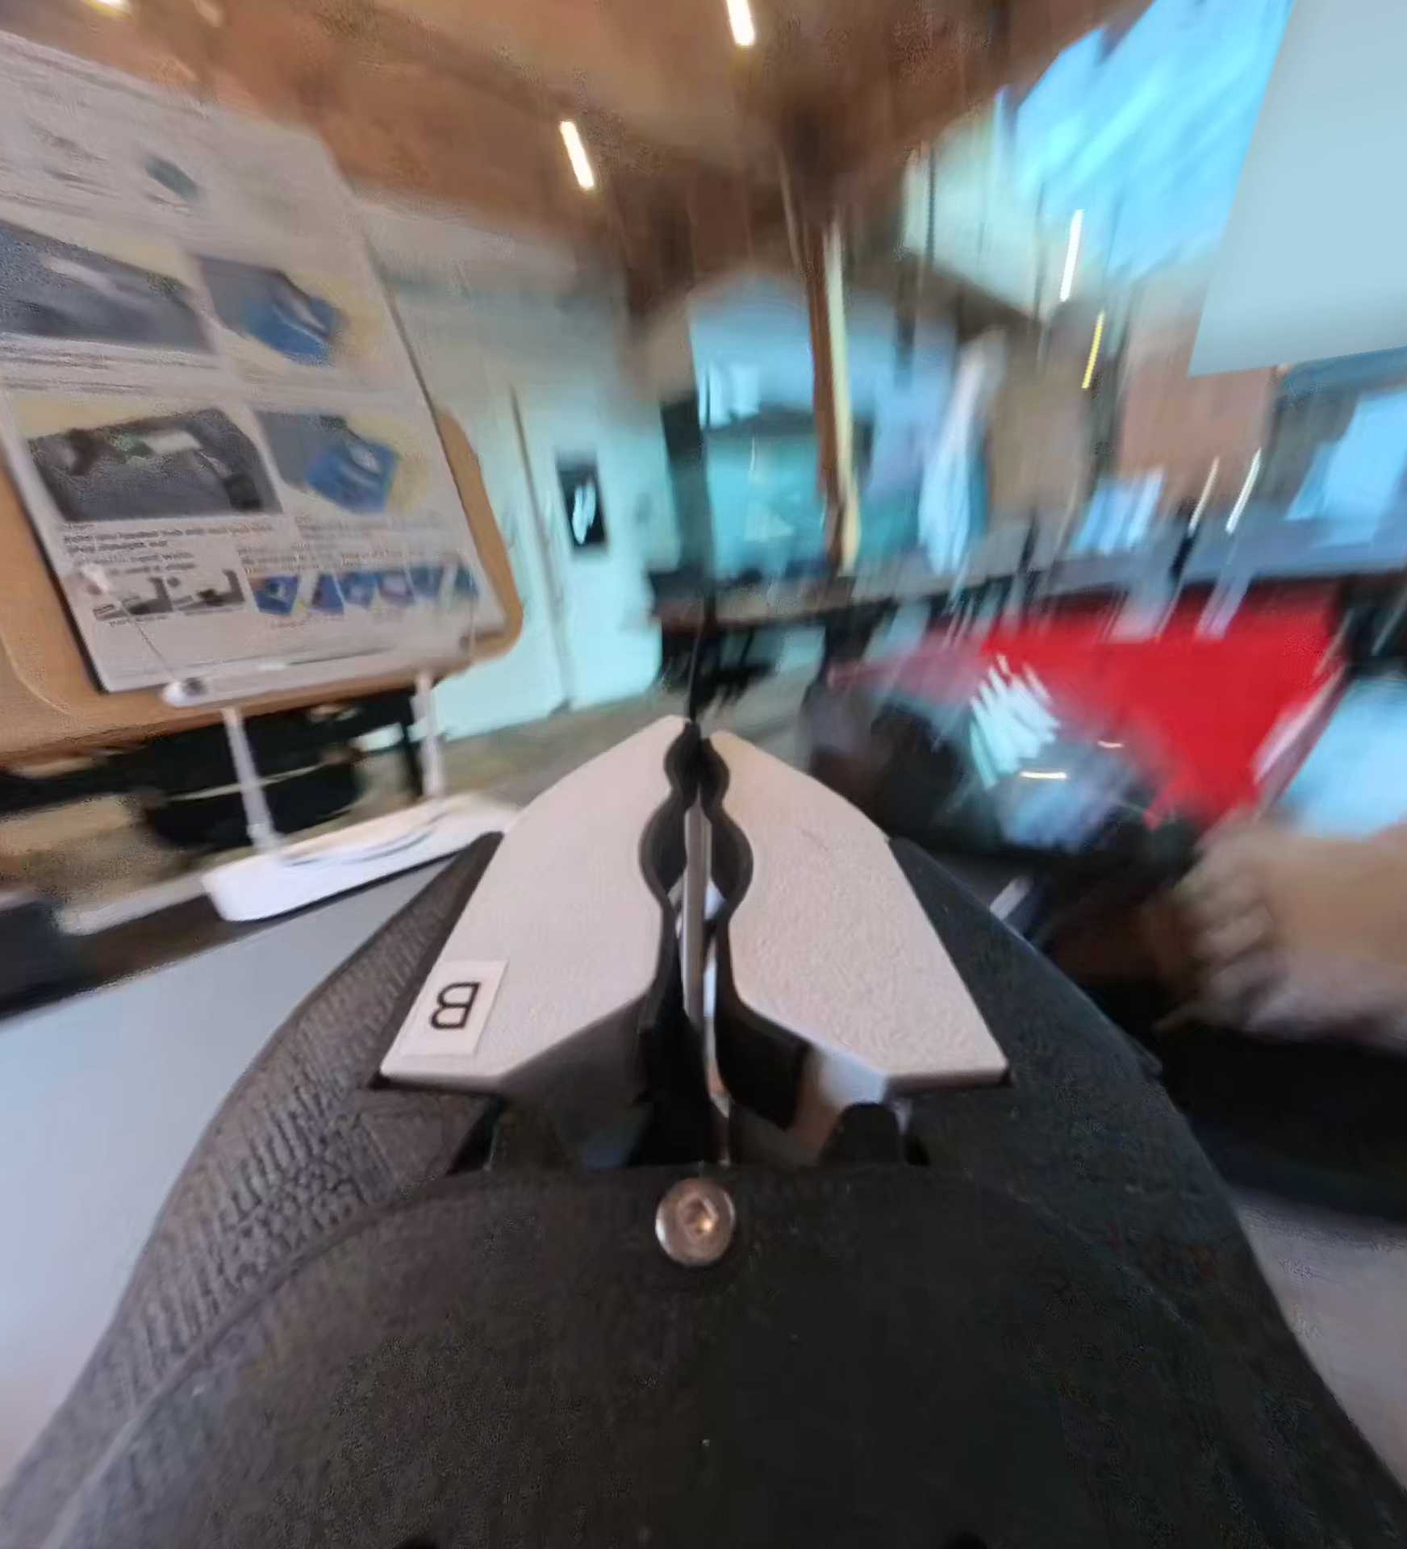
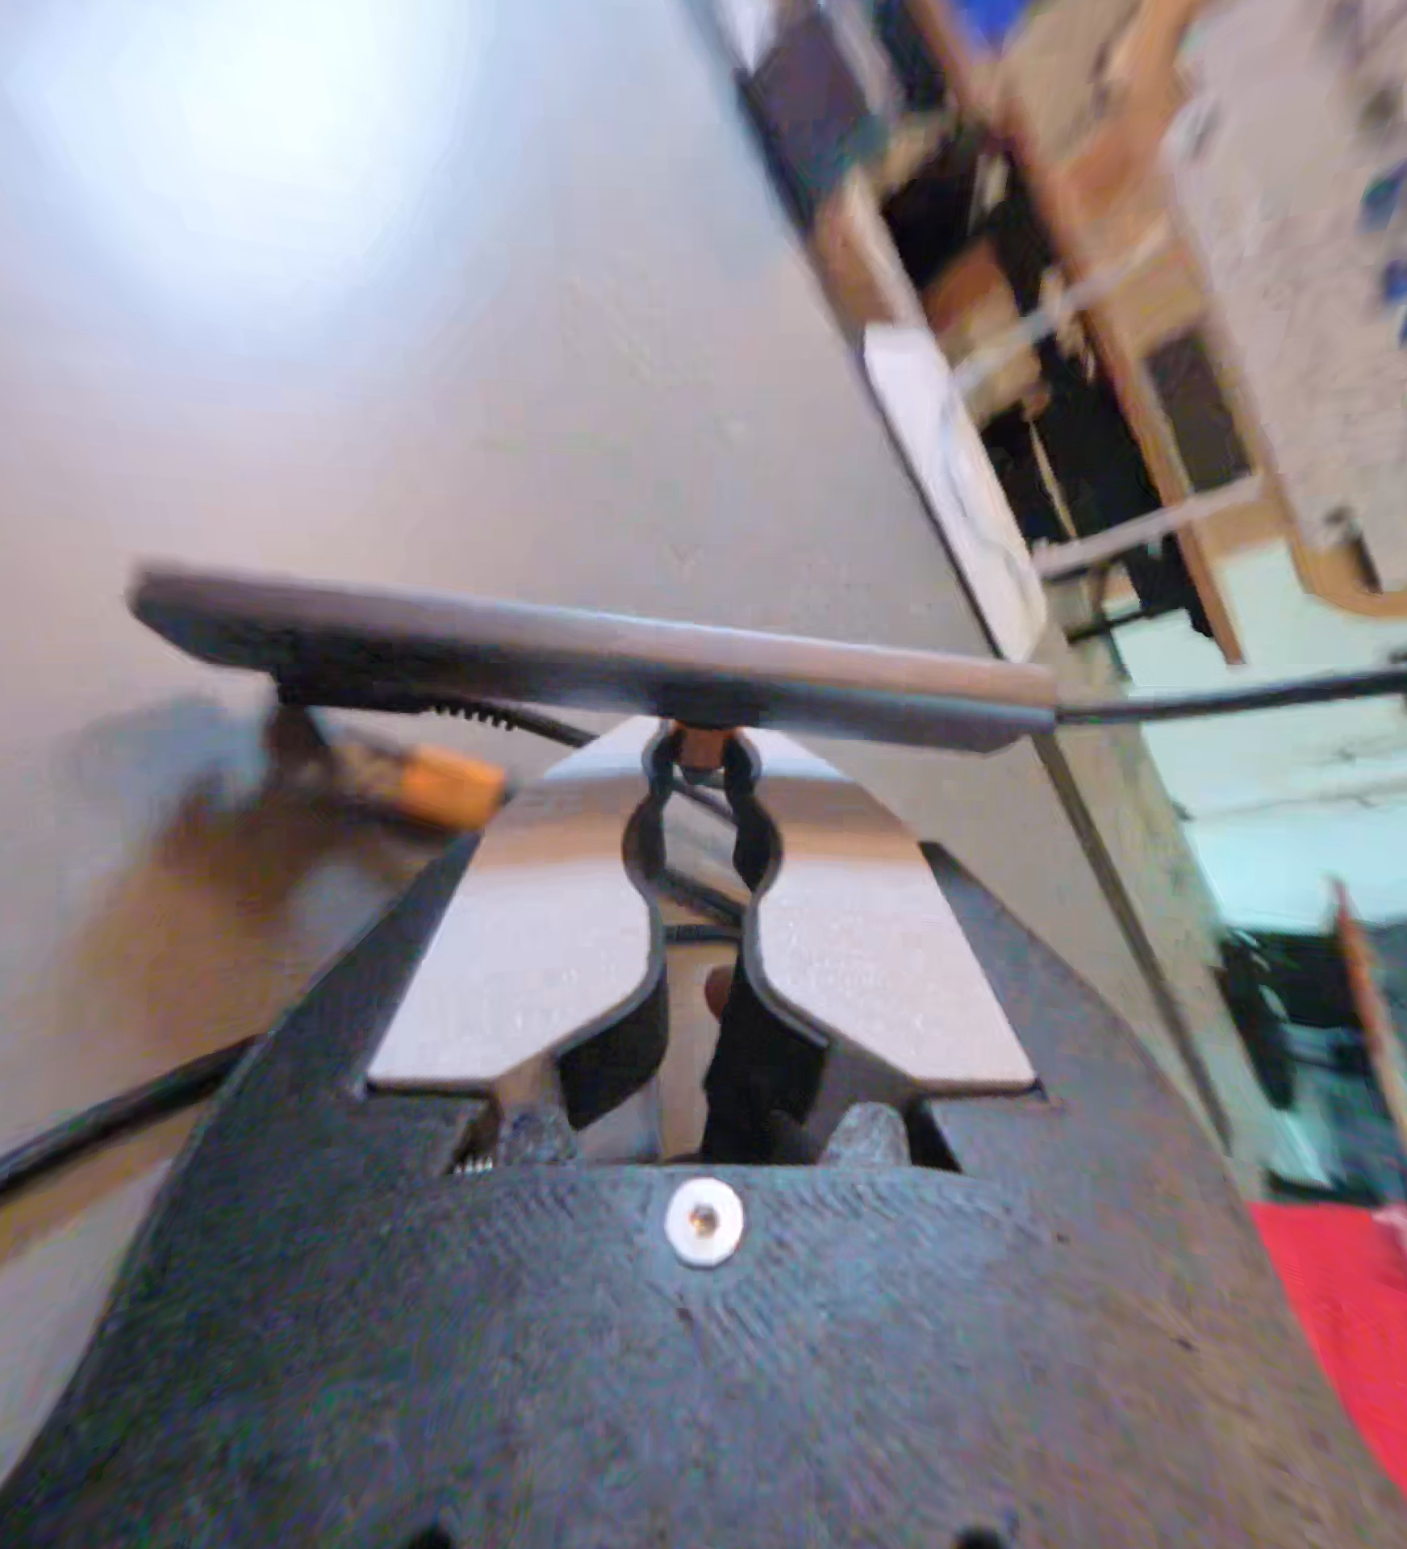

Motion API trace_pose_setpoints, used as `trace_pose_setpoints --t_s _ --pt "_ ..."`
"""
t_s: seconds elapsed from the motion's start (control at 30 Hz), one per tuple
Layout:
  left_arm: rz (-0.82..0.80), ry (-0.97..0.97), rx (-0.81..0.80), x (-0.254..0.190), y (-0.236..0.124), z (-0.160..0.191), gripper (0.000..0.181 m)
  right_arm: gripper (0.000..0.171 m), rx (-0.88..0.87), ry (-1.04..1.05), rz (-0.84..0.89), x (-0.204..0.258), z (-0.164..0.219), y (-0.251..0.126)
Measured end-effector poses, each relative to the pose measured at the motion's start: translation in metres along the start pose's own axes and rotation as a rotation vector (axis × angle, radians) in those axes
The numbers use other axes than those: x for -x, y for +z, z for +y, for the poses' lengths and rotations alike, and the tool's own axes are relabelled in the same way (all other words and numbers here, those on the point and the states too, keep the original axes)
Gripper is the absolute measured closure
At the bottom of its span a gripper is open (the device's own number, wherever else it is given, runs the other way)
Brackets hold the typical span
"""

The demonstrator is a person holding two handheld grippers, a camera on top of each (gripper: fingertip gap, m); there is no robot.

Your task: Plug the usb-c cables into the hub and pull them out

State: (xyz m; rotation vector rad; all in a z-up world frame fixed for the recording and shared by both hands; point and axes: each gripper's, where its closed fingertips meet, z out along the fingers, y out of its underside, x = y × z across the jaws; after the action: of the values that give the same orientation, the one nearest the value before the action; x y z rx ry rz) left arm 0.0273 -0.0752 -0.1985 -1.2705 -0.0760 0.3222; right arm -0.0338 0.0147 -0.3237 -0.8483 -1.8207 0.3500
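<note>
In the right wrist view my right gripper is shut on a small orange USB-C plug that sits against the underside edge of the flat grey hub. The hub is held level just beyond the fingertips, above the table. The hub's black lead runs off to the right. A second orange plug with a black cable lies below the hub's left end. In the blurred left wrist view my left gripper is shut, and a thin black cable sticks out past its tips.
A stand with a printed sheet on a white base stands at the table's far side. A hand is at the right. A red item lies behind it. A black cable crosses the grey table.
</note>
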Motion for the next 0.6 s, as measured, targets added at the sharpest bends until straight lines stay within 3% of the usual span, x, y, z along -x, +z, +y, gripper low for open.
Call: trace_pose_setpoints --t_s 0.03,0.07,0.17,0.2,0.3,0.4,0.5,0.57,0.6 --pt "-0.065 -0.084 -0.029 0.015 -0.009 -0.005 0.181 0.159 -0.002 0.007 0.045 -0.015 0.009 0.001" --pt "-0.164 0.008 0.036 0.031 -0.016 0.012 0.181 0.16 -0.167 0.133 0.022 -0.026 -0.014 -0.016" --pt "-0.069 -0.041 0.076 0.02 -0.003 0.019 0.18 0.159 -0.357 0.13 0.047 -0.028 -0.052 -0.041" --pt "-0.008 -0.069 0.093 0.013 0.001 0.022 0.178 0.159 -0.335 0.098 0.064 -0.023 -0.048 -0.035" --pt "-0.009 -0.11 0.075 0.016 0.0 0.019 0.15 0.159 -0.362 -0.151 0.215 -0.029 -0.05 -0.043" --pt "0.022 -0.057 0.158 0.006 0.006 0.029 0.133 0.159 -0.351 -0.119 0.194 -0.026 -0.047 -0.043" --pt "0.043 0.093 0.294 -0.009 0.015 0.047 0.129 0.159 -0.387 -0.124 0.201 -0.025 -0.056 -0.049" --pt "0.008 0.156 0.372 -0.008 0.02 0.058 0.134 0.16 -0.402 -0.132 0.186 -0.018 -0.061 -0.053" --pt "-0.004 0.171 0.367 -0.007 0.022 0.058 0.145 0.16 -0.391 -0.149 0.187 -0.017 -0.061 -0.054"
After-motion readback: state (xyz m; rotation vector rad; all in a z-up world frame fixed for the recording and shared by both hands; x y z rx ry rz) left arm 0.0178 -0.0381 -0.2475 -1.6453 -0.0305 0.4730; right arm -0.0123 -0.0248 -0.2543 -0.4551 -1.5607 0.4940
